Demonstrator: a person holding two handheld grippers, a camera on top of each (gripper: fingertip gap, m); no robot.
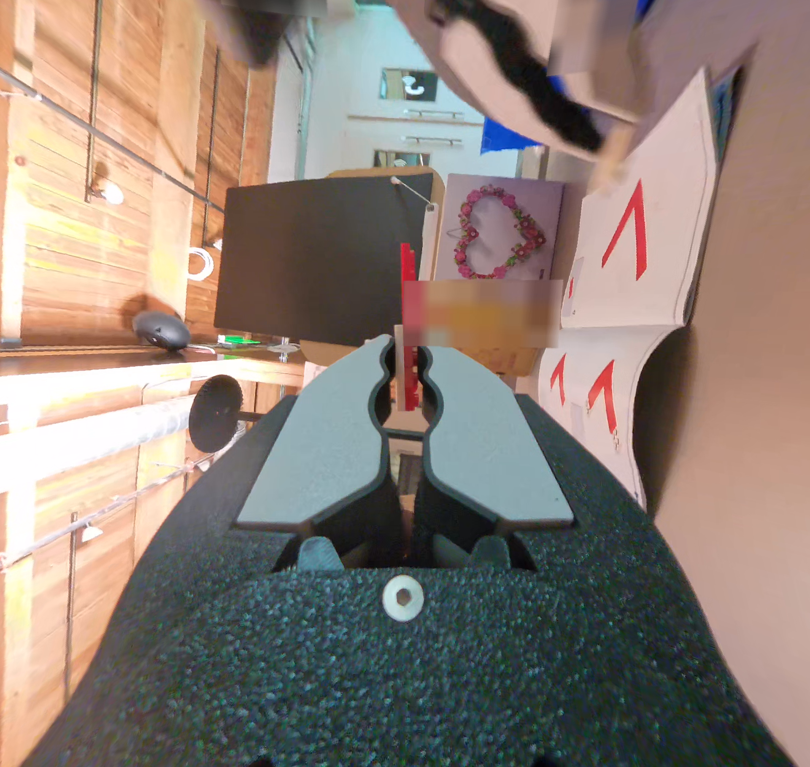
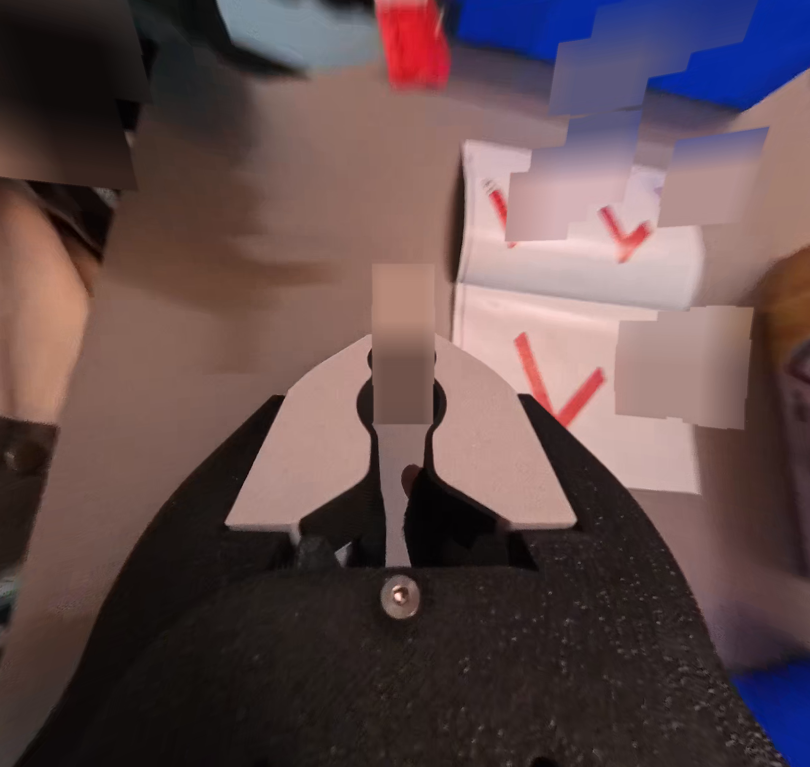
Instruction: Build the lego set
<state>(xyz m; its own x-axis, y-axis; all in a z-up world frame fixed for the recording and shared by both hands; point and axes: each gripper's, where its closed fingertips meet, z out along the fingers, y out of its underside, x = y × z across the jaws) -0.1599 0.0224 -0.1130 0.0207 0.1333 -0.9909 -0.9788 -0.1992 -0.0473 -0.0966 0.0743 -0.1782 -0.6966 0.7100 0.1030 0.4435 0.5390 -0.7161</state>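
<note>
Two pieces held, one gap to close

Two parts of the set are in hand at once. The red lego assembly (image 1: pixel 408 369), backed by a pale tan strip, stands between the jaws of the left gripper (image 1: pixel 405 353), which are clamped on it. Its long axis runs straight out along the fingers, up the middle of the left wrist frame, until a blurred patch hides its upper part.

The right gripper (image 2: pixel 402 347) has its jaws drawn close on a thin pale piece (image 2: pixel 396 496); only the rear of that strip shows between the fingers — the forward end lies under a mosaic patch, so its shape there cannot be told. It too points straight ahead along the fingers.

From the right wrist view the red assembly sits at the upper centre of the frame, smeared by blur, almost dead ahead of the jaws and well apart from them. That is the relation the joining move likely turns on: the pale piece must travel forward along its own axis to meet the red one, and the right gripper seems the one to close the gap.

Outward, the open instruction booklet (image 1: pixel 622 264) lies on the bench (image 2: pixel 219 307) at right, with the set's box (image 1: pixel 499 226) beside a dark panel (image 1: pixel 307 259) mid-frame.
</note>
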